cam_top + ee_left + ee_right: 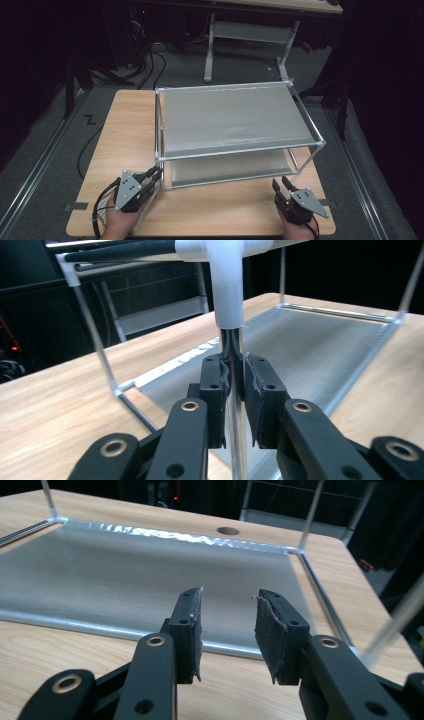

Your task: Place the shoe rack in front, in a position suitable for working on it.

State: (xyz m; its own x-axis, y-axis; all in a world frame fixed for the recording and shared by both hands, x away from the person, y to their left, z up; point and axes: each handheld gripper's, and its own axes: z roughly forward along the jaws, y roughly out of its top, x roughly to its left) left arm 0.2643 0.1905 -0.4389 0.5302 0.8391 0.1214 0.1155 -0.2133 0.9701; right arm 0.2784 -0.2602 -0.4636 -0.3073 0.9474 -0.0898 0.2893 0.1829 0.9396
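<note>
A person's two hands, entering from the bottom edge of the high view, each carry a black two-jaw gripper topped with a grey three-cornered plate. The left gripper (154,176) pinches the near-left upright post (234,365) of a two-tier metal rack (235,120); in the left gripper view the ribbed black pads (260,385) press on the slim, mirror-bright tube from both sides, just below a white plastic corner joint (227,295) that caps the post and branches into the top rails. The right gripper (280,184) hovers over the table (125,135) near the rack's near-right corner, its pads (267,630) spread with nothing between them; their dark lining looks worn and frayed at the edges.

The rack stands on the far half of the light wood-grain tabletop, its near-left corner at the left gripper. It is a box of thin shiny rods joined by pale corner pieces, with two flat shelves of dull, finely textured silver sheet. The right gripper view looks across the lower shelf (125,580), whose far edge glints crinkled, and beyond it a round cable hole (228,530) in the tabletop.

No brand, label or readable writing can be made out on the rack, grippers or table. Grey carpet, cables and a white-legged desk frame (245,45) lie in the dim background.
</note>
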